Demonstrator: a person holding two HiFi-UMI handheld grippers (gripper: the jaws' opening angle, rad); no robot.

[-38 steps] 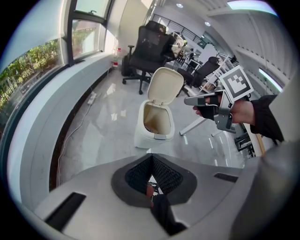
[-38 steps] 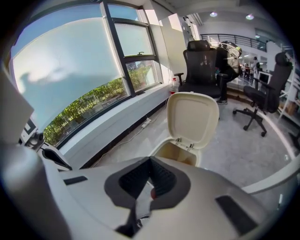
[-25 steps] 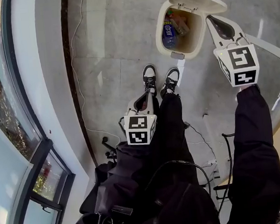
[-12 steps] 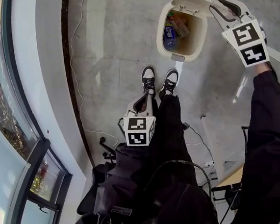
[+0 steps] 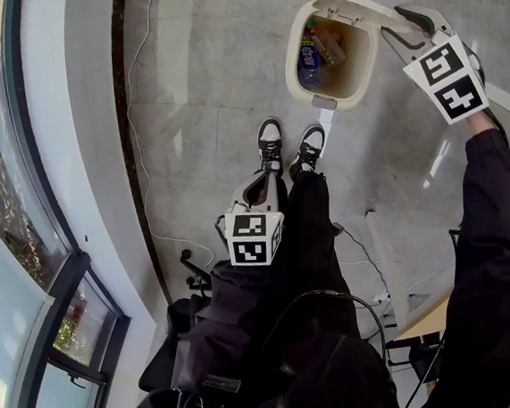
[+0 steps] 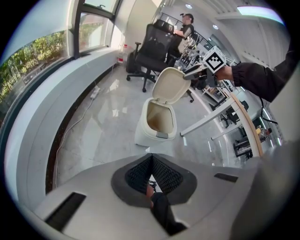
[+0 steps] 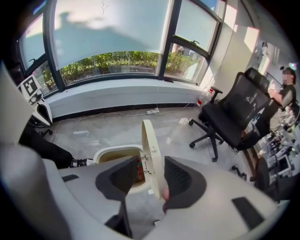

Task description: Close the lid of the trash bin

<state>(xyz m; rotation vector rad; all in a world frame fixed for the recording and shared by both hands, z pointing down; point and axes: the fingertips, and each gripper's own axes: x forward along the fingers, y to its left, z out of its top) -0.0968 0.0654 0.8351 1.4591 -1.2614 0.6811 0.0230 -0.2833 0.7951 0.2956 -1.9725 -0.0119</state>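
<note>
Head view looks steeply down on a pale stone floor. The trash bin [image 5: 290, 61] stands just ahead of the person's shoes [image 5: 271, 140], with its lid [image 5: 354, 1] swung up at the far rim. A blue-labelled bottle [image 5: 309, 59] and other rubbish lie inside. The right claw [image 5: 410, 20] is up at the lid's right edge, at the end of a stretched-out dark sleeve. The left claw [image 5: 261, 185] hangs low over the person's legs, well apart from the bin. How either claw's jaws stand is hard to read from above.

Left gripper view settles that for its own claw [image 6: 151, 169]: the two ribbed jaws are pressed together with nothing between them. Beyond them the bin [image 6: 156, 130] shows from the front, its mouth open and the lid [image 6: 170, 86] tilted back. The right claw's marker cube [image 6: 213, 59] sits at the lid's upper edge. This view also shows an office chair [image 6: 151, 50], a seated person [image 6: 184, 24] and a long bench [image 6: 244, 119], all out of the head view.

Right gripper view shows the right claw [image 7: 150, 163] with its jaws apart and the lid [image 7: 150, 138] edge-on and upright between them, not clamped. The right-hand jaw is just beside the lid's outer face; whether it touches, I cannot tell. The bin's rim [image 7: 108, 152] lies below to the left, and a band of windows [image 7: 117, 37] runs behind.
</note>
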